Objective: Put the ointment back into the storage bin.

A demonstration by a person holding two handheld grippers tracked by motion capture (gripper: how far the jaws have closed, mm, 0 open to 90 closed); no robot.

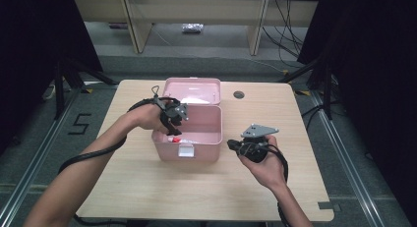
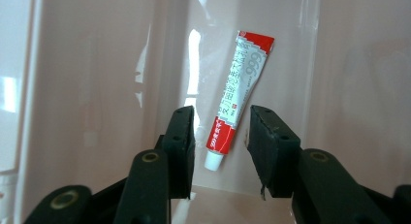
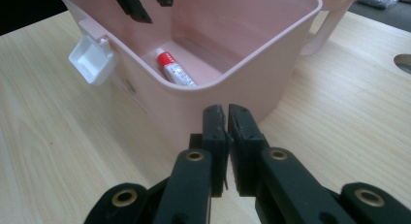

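Lying flat in pink box [image 3: 271, 54]: tube [image 2: 237, 98], cap toward left tool [image 2: 220, 129] | jaws apart, empty.

Tube [image 3: 175, 69] half hidden behind box wall [image 3: 203, 88]

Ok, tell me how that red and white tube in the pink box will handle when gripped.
The tube looks thin and crimped flat at its end, so it likely dents softly. Probably light. Lying flat in the pink box, it seems unlikely to roll.
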